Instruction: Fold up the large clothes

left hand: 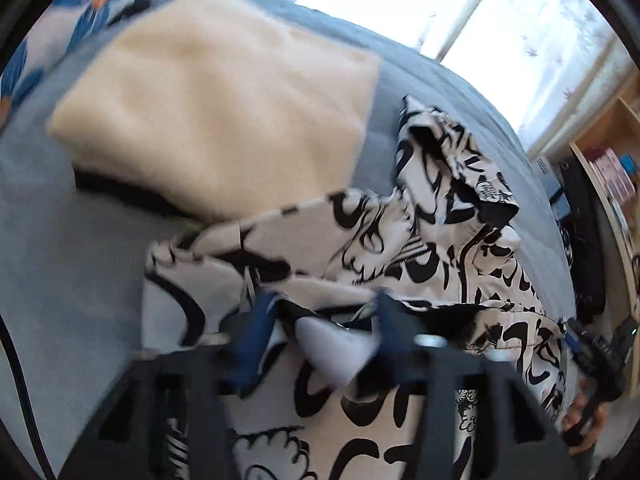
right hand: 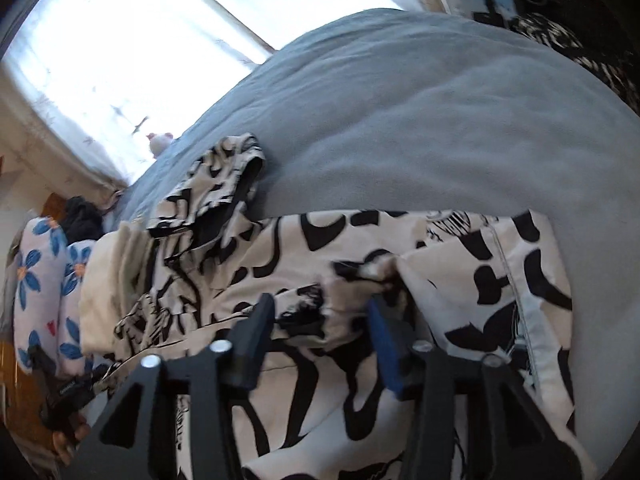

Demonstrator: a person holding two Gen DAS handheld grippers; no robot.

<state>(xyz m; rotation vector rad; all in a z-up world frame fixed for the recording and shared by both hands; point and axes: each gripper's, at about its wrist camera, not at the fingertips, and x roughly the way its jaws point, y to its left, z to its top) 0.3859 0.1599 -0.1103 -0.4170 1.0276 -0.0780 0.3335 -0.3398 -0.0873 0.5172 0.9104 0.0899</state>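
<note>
A large white garment with a bold black print (left hand: 400, 248) lies crumpled on the grey-blue bed cover (left hand: 60, 240). My left gripper (left hand: 324, 308) hangs low over its near part. The jaws stand apart and a loose fold of the cloth rises between them; the blue pads do not press on it. In the right wrist view the same garment (right hand: 400, 248) spreads under my right gripper (right hand: 320, 304), which is open, with a bunched ridge of cloth by its right finger (right hand: 384, 340). A sleeve (right hand: 224, 168) sticks out toward the window.
A folded cream cloth (left hand: 216, 112) lies on the bed beyond the garment. Flowered pillows (right hand: 40, 280) sit at the bed's head. A wooden shelf (left hand: 616, 168) stands beside the bed, and a bright window (right hand: 120, 40) is behind. A hand (left hand: 584, 428) grips the other gripper's handle.
</note>
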